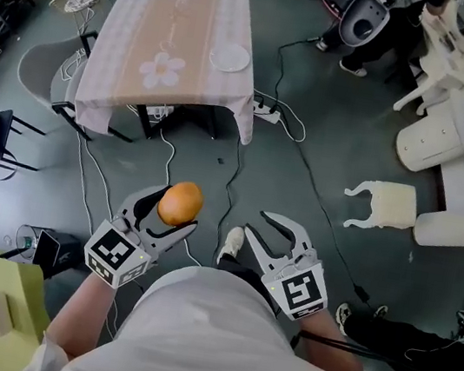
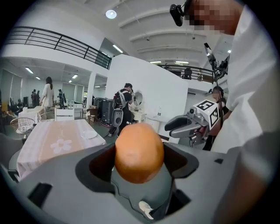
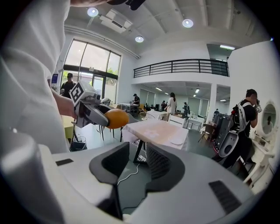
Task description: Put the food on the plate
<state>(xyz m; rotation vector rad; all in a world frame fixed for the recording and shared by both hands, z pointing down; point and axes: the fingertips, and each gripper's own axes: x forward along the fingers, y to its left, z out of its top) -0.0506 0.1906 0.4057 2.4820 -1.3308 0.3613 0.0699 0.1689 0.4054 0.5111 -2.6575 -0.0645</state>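
The left gripper (image 1: pixel 173 211) pinches the orange, egg-shaped food (image 1: pixel 180 203) above the floor. The food's long axis stands roughly upright, and the jaws hide its underside. The right gripper (image 1: pixel 256 220) is spread and empty. The plate (image 1: pixel 230 57) lies well apart on the table (image 1: pixel 144 25).

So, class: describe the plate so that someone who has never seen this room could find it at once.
Look for the square table with the pale pink cloth, at the top of the head view. The plate lies near the cloth's right edge. Unlike the white flower printed beside it, it is a plain, round, empty dish.
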